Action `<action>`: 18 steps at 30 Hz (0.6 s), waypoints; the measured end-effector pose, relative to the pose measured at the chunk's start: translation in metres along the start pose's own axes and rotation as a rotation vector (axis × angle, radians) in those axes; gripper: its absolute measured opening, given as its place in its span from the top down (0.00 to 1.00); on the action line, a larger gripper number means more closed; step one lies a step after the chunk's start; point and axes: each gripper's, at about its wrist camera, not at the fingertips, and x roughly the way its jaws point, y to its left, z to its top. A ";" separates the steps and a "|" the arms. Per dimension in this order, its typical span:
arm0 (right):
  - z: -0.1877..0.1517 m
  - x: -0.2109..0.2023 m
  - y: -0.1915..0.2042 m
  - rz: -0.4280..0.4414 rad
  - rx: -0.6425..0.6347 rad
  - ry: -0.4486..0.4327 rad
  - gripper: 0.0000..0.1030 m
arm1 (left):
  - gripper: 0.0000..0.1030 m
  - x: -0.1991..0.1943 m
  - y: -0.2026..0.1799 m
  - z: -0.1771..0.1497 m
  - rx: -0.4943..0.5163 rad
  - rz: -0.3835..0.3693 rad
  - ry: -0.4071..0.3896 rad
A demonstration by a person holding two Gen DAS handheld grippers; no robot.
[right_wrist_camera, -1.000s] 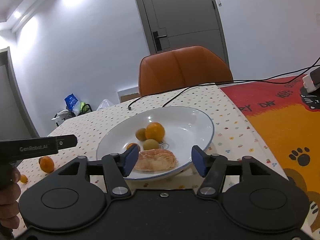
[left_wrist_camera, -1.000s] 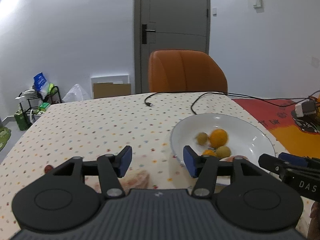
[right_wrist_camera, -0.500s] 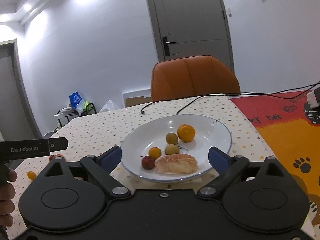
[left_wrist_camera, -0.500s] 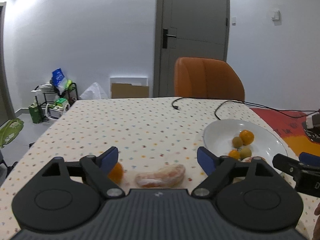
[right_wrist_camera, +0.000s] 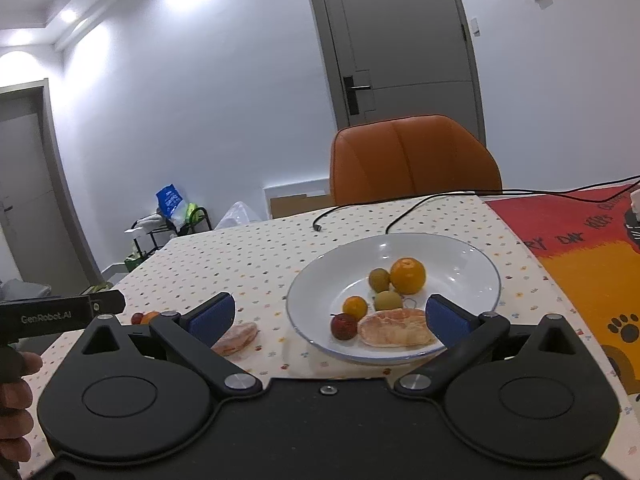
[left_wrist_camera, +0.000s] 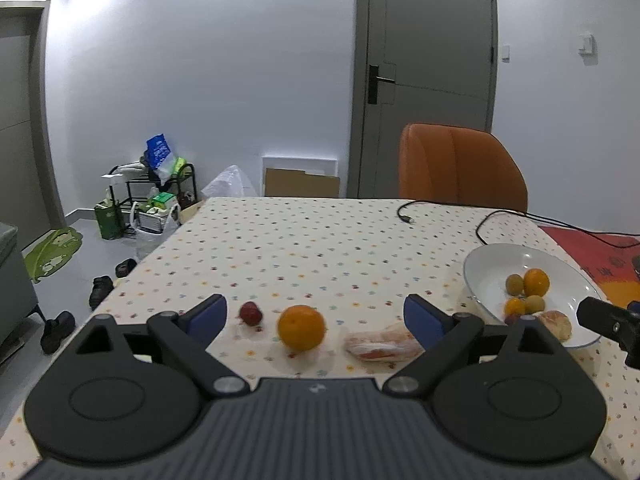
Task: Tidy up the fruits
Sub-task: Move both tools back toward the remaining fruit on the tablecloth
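Peeled segment [left_wrist_camera: 382, 346] lies crosswise between spread left fingers [left_wrist_camera: 208, 314].

White "GenRobot.AI" printed along the black bar of the left gripper [right_wrist_camera: 60, 314], seen at the left edge of the right wrist view. Dark, partly legible lettering on the red-and-orange paw-print mat [right_wrist_camera: 592, 248]: roughly "RY DAY", the following words too distorted to read. Nothing readable in the left wrist view.

Orange [left_wrist_camera: 301, 327] — between spread fingers [left_wrist_camera: 208, 316]
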 end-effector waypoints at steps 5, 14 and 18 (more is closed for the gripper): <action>0.000 0.000 0.011 0.011 -0.014 0.005 0.00 | 0.08 -0.004 0.016 -0.002 -0.021 0.007 0.004; -0.002 0.004 0.033 0.039 -0.058 0.023 0.00 | 0.08 -0.009 0.048 -0.005 -0.063 0.041 0.018; -0.003 0.007 0.044 0.047 -0.073 0.032 0.00 | 0.08 -0.011 0.060 -0.008 -0.076 0.049 0.021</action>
